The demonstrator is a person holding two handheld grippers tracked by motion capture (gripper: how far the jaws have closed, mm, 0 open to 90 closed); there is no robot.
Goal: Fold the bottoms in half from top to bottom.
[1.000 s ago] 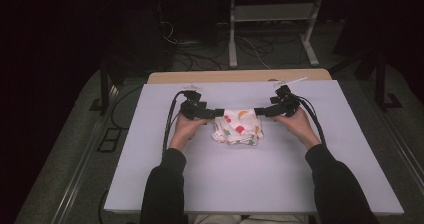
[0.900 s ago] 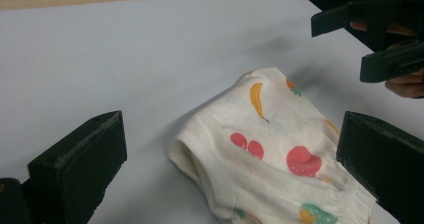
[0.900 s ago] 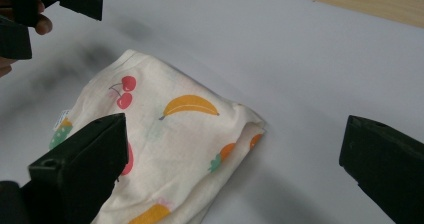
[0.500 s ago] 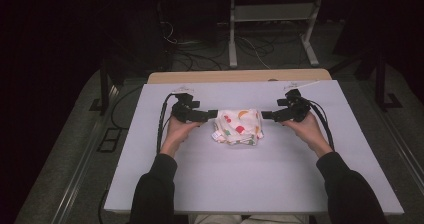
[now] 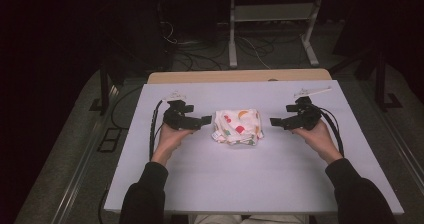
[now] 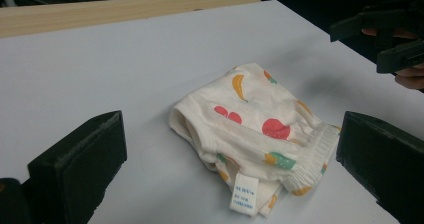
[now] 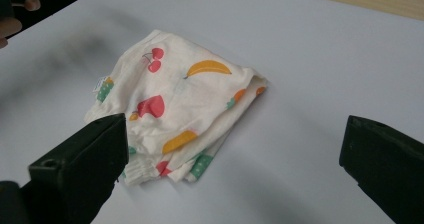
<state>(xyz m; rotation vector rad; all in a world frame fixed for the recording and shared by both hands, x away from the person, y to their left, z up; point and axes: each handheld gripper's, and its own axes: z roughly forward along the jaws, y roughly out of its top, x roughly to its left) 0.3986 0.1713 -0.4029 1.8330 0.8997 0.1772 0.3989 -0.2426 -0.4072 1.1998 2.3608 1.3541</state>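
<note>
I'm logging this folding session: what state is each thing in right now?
Fruit-print garment: folded into a compact bundle, flat on the table, label showing, not gripped.
Left gripper: open, beside the garment, apart from it.
Right gripper: open, on the garment's other side, apart.

The work surface is a pale lavender-grey table top (image 5: 250, 179), with a light wooden board (image 5: 240, 76) butting against its far edge. Behind it the room is dark: a grey floor (image 5: 70, 134) carries loose black cables (image 5: 200, 51), a white metal stand (image 5: 270, 21) with two splayed feet, and dark frame legs (image 5: 104, 86) at either side. Light falls mainly on the table top, leaving the back of the room black.
</note>
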